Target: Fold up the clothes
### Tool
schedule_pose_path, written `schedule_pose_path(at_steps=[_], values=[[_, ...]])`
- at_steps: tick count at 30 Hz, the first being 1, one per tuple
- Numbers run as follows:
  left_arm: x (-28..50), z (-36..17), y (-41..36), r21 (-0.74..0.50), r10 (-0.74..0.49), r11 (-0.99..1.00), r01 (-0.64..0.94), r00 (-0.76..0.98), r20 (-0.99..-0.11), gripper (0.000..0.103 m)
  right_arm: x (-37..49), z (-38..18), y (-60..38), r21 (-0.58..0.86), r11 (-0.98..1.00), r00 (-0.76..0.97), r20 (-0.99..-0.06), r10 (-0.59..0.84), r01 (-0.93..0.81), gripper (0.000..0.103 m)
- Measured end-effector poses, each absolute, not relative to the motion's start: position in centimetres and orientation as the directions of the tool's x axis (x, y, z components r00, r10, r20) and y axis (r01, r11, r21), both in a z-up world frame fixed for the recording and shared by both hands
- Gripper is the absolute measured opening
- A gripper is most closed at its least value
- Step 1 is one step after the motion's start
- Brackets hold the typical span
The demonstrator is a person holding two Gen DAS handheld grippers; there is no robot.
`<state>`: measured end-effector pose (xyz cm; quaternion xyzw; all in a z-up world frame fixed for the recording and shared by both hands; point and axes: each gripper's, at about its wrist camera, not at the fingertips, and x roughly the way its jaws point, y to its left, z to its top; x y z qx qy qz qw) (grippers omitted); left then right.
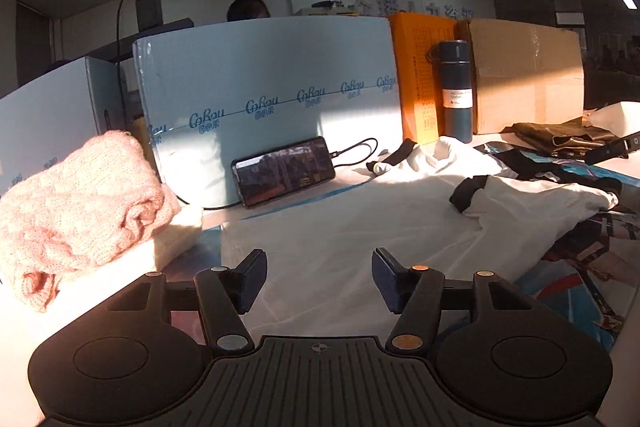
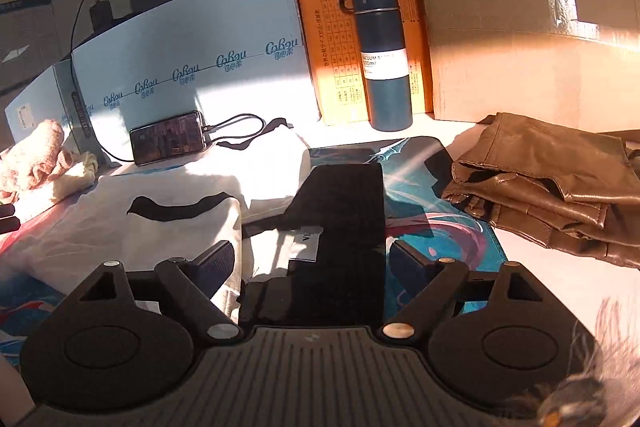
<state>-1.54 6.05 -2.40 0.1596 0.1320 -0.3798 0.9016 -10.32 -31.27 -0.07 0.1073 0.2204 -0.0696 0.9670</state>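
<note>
A white garment with black trim [image 1: 360, 227] lies spread and rumpled on the table in the left wrist view. My left gripper [image 1: 320, 277] hovers just above its near part, open with nothing between its fingers. In the right wrist view the same garment [image 2: 168, 227] shows a curved black collar, and a black panel [image 2: 340, 219] with a small white label lies to its right. My right gripper [image 2: 316, 267] is open, and that black panel runs through the gap between its fingers. I cannot tell whether the pads touch it.
A folded pink knit sweater [image 1: 80, 211] rests on a cream one at the left. A phone [image 1: 284, 171] on a cable leans against a blue box [image 1: 260, 87]. A dark flask [image 2: 384, 55], an orange box, a cardboard box and a brown leather garment [image 2: 552, 187] stand to the right. A colourful mat [image 2: 424, 187] covers the table.
</note>
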Motion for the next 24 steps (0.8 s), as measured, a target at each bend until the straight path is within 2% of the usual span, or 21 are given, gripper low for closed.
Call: schedule_pose_path(at_steps=[2, 4, 6, 8, 11, 13, 16, 17, 22, 23, 24], values=[[-3.0, -2.8, 4.7, 0.246, -0.709, 0.544, 0.802, 0.596, -0.376, 0.067, -11.4, 0.2, -29.8, 0.141, 0.977, 0.908, -0.408, -0.093, 0.163, 0.086], [-3.8, -3.6, 3.0, 0.314, -0.71, 0.462, 0.829, 0.558, -0.43, 0.067, -12.4, 0.4, -27.1, 0.001, 1.0, 0.927, -0.374, -0.028, 0.03, 0.087], [-4.3, -4.7, 1.5, 0.379, -0.684, 0.4, 0.834, 0.547, -0.482, 0.067, -12.3, 0.1, -24.6, -0.15, 0.985, 0.912, -0.41, 0.016, -0.084, 0.091], [-4.6, -5.6, 0.4, 0.428, -0.661, 0.361, 0.829, 0.551, -0.509, 0.067, -11.6, -0.7, -23.0, -0.255, 0.956, 0.883, -0.469, 0.01, -0.147, 0.091], [-4.7, -5.9, -0.3, 0.464, -0.659, 0.357, 0.811, 0.57, -0.49, 0.069, -10.4, -2.0, -21.4, -0.367, 0.902, 0.846, -0.533, -0.003, -0.228, 0.091], [-4.7, -6.1, -1.1, 0.477, -0.663, 0.35, 0.806, 0.573, -0.481, 0.069, -9.9, -2.3, -21.0, -0.399, 0.882, 0.851, -0.525, 0.005, -0.251, 0.09], [-4.6, -6.3, -2.3, 0.49, -0.672, 0.335, 0.805, 0.569, -0.474, 0.069, -9.5, -2.7, -20.9, -0.466, 0.848, 0.863, -0.505, -0.023, -0.251, 0.085], [-4.6, -6.3, -2.6, 0.501, -0.672, 0.329, 0.8, 0.571, -0.471, 0.069, -9.4, -2.9, -20.9, -0.489, 0.836, 0.866, -0.499, -0.033, -0.25, 0.08], [-3.1, -6.6, -1.0, 0.594, -0.6, 0.345, 0.727, 0.657, -0.456, 0.07, -8.9, -3.6, -20.8, -0.598, 0.764, 0.884, -0.46, -0.082, -0.24, 0.07], [-2.8, -6.6, -0.1, 0.618, -0.572, 0.354, 0.702, 0.685, -0.451, 0.07, -8.8, -3.8, -20.8, -0.619, 0.749, 0.888, -0.451, -0.092, -0.238, 0.064], [-2.6, -6.7, 0.6, 0.644, -0.546, 0.355, 0.678, 0.709, -0.445, 0.07, -8.7, -3.9, -20.8, -0.639, 0.732, 0.891, -0.443, -0.101, -0.235, 0.053]])
